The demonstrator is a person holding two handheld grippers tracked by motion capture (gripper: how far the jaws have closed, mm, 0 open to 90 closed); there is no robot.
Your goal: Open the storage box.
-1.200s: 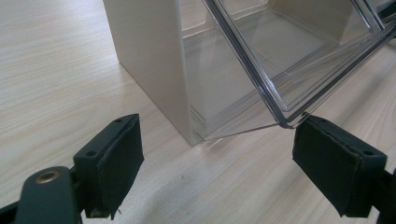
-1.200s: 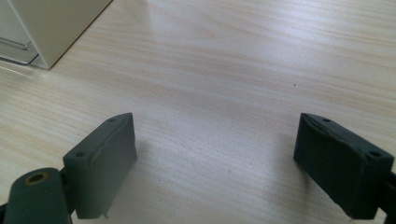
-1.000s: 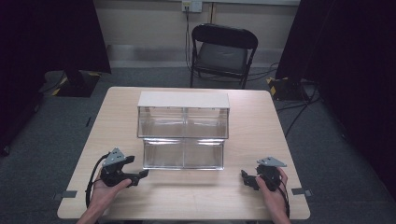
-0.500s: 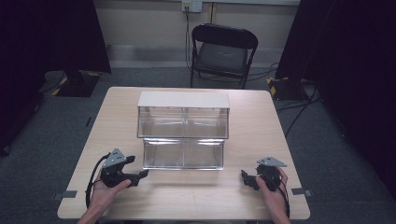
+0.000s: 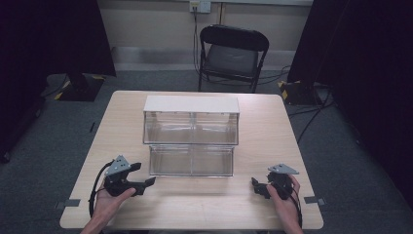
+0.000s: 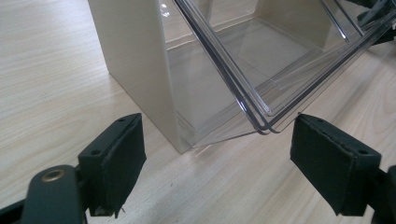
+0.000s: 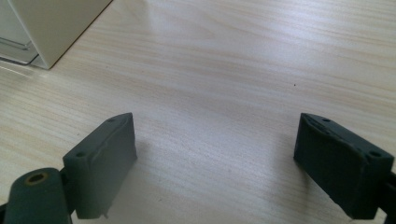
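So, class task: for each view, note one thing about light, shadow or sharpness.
High view: evenly lit table, dark curtains at both sides. Left gripper view: glints run along the clear bin edges; the left gripper jaws look slightly soft. Right gripper view: soft shadow beside the right gripper jaws, pale sheen on the wood.

Both hands are resting low, the left claw point(image 5: 146, 184) and right claw point(image 5: 256, 186) gaping wide, holding nothing.

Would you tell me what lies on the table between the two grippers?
Only bare tabletop in the high view, between left gripper and right gripper.
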